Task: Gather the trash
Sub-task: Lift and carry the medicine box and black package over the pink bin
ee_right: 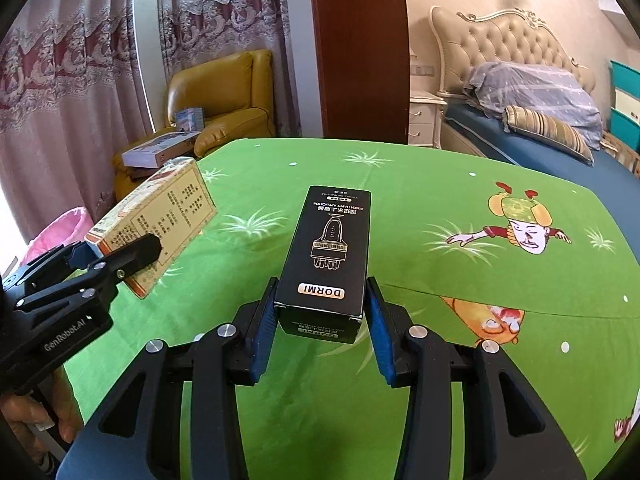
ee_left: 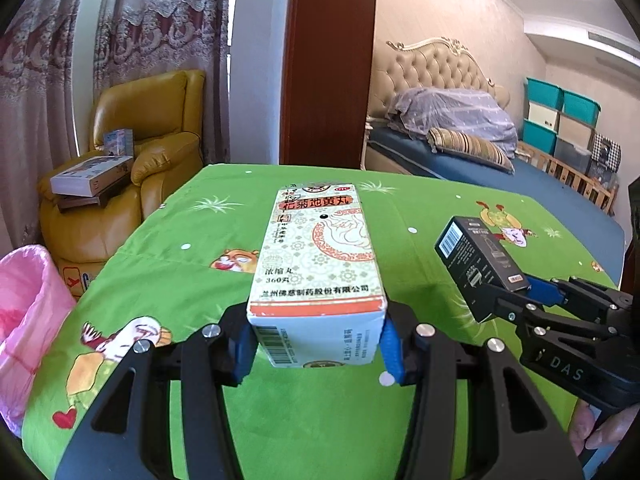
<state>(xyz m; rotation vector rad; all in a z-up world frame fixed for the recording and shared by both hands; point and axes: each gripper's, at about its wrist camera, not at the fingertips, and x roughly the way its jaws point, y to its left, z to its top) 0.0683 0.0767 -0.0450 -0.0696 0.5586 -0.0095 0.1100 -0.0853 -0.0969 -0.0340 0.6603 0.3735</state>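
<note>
My left gripper (ee_left: 316,344) is shut on a cream and orange medicine box (ee_left: 320,256), which it holds above the green cartoon tablecloth (ee_left: 280,420). The same medicine box (ee_right: 160,224) shows at the left of the right wrist view, clamped in the left gripper (ee_right: 120,260). My right gripper (ee_right: 320,320) is shut on a black DORMI box (ee_right: 330,248), lifted over the cloth. That black box (ee_left: 476,264) appears at the right of the left wrist view in the right gripper (ee_left: 508,300). A bin lined with a pink bag (ee_left: 24,320) stands off the table's left edge.
A yellow armchair (ee_left: 152,132) with boxes on it (ee_left: 92,176) stands behind the bin, by lace curtains. A brown pillar (ee_left: 328,60) rises beyond the table's far edge. A bed (ee_left: 460,148) and stacked storage bins (ee_left: 560,116) lie to the right. A hand (ee_left: 600,436) grips the right handle.
</note>
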